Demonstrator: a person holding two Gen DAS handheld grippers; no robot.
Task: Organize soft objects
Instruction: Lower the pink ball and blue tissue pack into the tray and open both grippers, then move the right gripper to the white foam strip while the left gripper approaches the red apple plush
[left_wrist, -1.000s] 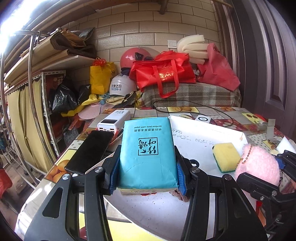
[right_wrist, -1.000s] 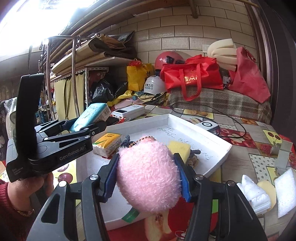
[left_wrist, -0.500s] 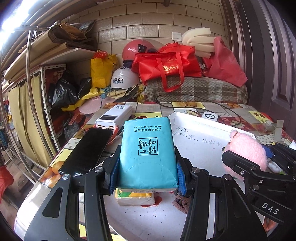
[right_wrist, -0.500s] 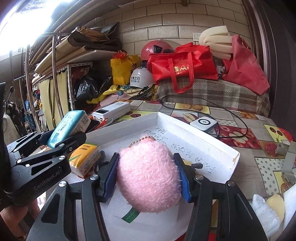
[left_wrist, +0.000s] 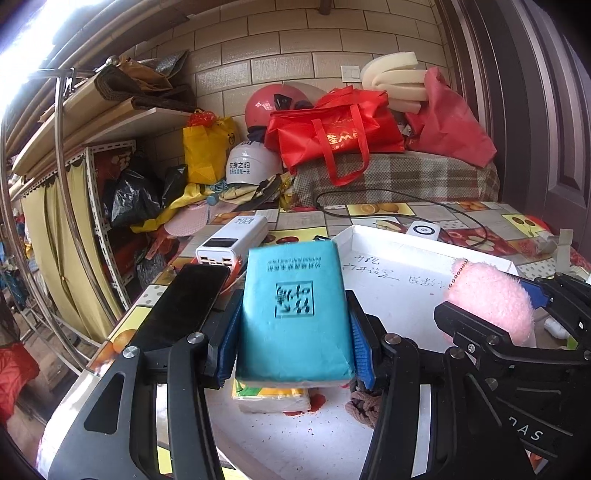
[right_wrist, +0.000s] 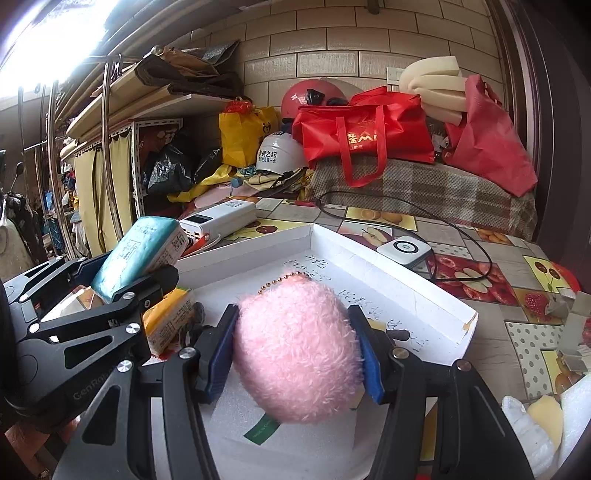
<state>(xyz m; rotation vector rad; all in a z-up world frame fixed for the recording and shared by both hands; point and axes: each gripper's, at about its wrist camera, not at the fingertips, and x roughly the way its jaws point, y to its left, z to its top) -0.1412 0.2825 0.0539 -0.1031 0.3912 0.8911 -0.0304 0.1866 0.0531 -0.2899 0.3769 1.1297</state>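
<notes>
A: What does the left gripper (left_wrist: 293, 345) carry?

B: A teal tissue pack (left_wrist: 293, 314), lying flat between the blue pads (left_wrist: 360, 354). The jaws have just been opening a little, yet both pads touch the pack's sides, so it is clamped. It hangs over the near left corner of the white tray (left_wrist: 388, 243), right above a yellow tissue pack (left_wrist: 271, 398) that lies on the tray floor.

A: And the right gripper (right_wrist: 295, 350)?

B: Its jaws have also eased apart slightly, but they grip a pink plush ball (right_wrist: 295, 350) with a bead chain (right_wrist: 280, 282) at its twelve o'clock. From the left wrist camera the ball (left_wrist: 491, 302) sits at three o'clock, over the tray's right part.

A: Anything else inside the tray?

B: A brownish knitted item (left_wrist: 364, 404) just right of the yellow pack, partly hidden by the left finger; I cannot tell what it is. There is handwriting on the tray floor.

A: And outside it?

B: On the table (right_wrist: 480, 343), a white power bank (right_wrist: 221, 218) at eleven o'clock of the tray in the right wrist view, a black phone (left_wrist: 184, 302) near the left gripper, and a small white charger (right_wrist: 406, 251) with a black cable (right_wrist: 461, 229) at one o'clock. Pale foam pieces (right_wrist: 543, 417) lie at the table's near right edge.
</notes>
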